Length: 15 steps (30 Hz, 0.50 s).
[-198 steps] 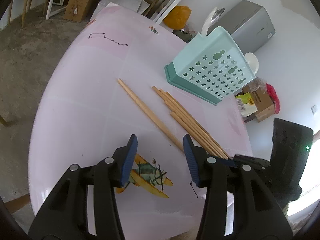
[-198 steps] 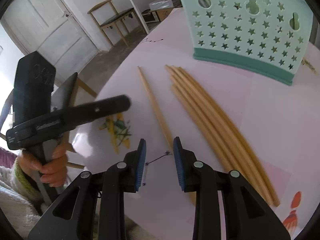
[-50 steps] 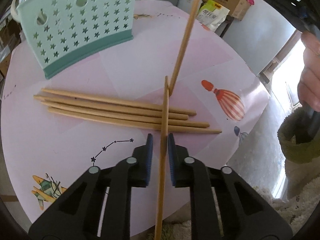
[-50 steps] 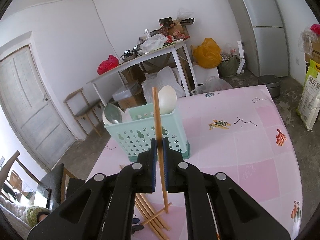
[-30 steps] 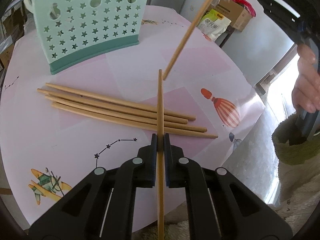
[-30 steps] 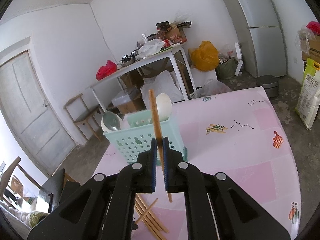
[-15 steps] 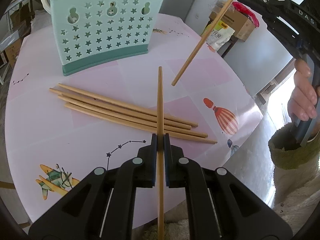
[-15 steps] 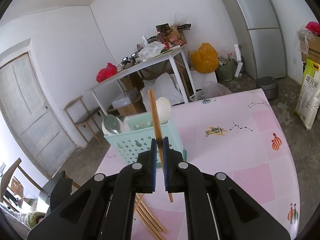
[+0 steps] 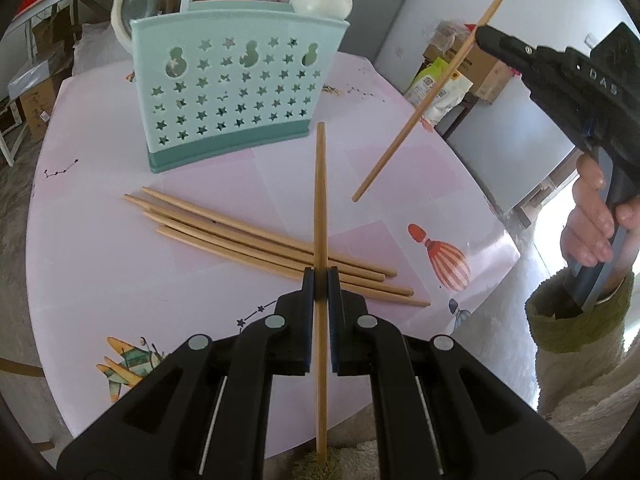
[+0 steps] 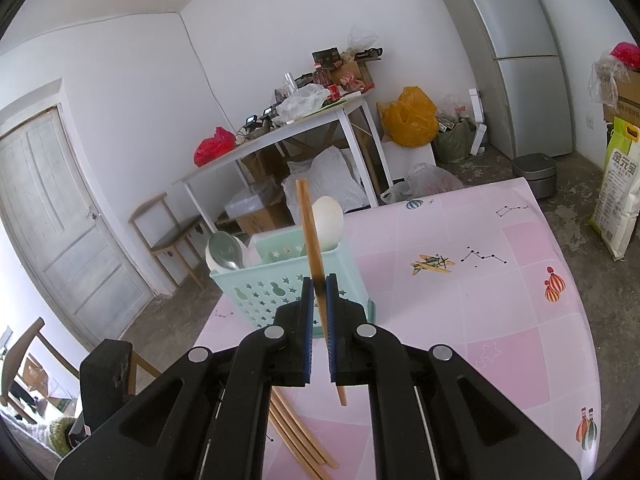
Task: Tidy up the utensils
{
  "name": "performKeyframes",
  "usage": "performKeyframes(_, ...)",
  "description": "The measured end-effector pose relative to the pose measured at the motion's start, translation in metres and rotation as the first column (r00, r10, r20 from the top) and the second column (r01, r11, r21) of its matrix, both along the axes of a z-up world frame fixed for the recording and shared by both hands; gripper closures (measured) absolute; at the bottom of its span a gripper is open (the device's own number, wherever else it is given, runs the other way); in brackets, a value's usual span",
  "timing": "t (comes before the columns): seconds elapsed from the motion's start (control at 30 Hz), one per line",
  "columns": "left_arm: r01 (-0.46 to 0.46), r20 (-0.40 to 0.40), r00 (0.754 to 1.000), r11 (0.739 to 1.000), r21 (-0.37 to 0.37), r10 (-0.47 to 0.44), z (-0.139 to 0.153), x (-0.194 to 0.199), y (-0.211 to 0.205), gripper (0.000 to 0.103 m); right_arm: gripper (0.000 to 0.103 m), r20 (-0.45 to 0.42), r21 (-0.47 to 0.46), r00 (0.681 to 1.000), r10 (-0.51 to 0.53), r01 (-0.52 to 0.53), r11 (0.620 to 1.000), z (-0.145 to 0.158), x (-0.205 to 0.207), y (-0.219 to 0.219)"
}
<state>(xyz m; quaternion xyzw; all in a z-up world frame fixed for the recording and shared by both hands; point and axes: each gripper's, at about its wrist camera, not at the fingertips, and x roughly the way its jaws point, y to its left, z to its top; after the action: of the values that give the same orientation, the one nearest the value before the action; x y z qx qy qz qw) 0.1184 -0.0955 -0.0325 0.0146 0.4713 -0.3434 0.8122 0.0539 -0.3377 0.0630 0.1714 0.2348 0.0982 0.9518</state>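
My left gripper (image 9: 319, 280) is shut on a wooden chopstick (image 9: 320, 184) that points toward the mint-green utensil holder (image 9: 236, 92), above the table. My right gripper (image 10: 319, 286) is shut on another chopstick (image 10: 310, 232), held nearly upright in the air in front of the holder (image 10: 292, 284). In the left wrist view that chopstick (image 9: 424, 104) slants down to the right of the holder. Several loose chopsticks (image 9: 248, 236) lie on the pink table (image 9: 100, 248). The holder contains a metal spoon (image 10: 224, 252) and a white spoon (image 10: 330, 220).
The round pink table ends close on the right (image 9: 508, 240). Around it stand a white side table with clutter (image 10: 304, 120), a chair (image 10: 168, 232), a fridge (image 10: 516, 48), a rice bag (image 10: 618, 184) and boxes on the floor.
Both grippers have risen and drawn nearer the holder, each still gripping its chopstick. The right-hand chopstick has moved further right and up in the left wrist view.
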Motion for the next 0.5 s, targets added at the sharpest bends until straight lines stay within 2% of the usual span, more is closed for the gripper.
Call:
performKeyframes(0.33, -0.026, 0.008, 1.000, 0.999, -0.030, 0.026, 0.014, 0.005, 0.012, 0.098, 0.097, 0.002, 0.003, 1.000, 0.002, -0.002, 1.000, 0.002, 0.000, 0.000)
performKeyframes(0.5, -0.039, 0.046, 0.998, 0.995, -0.087, 0.043, 0.039, 0.009, 0.024, 0.098, 0.097, 0.001, 0.008, 1.000, 0.006, -0.006, 1.000, 0.005, 0.003, 0.005)
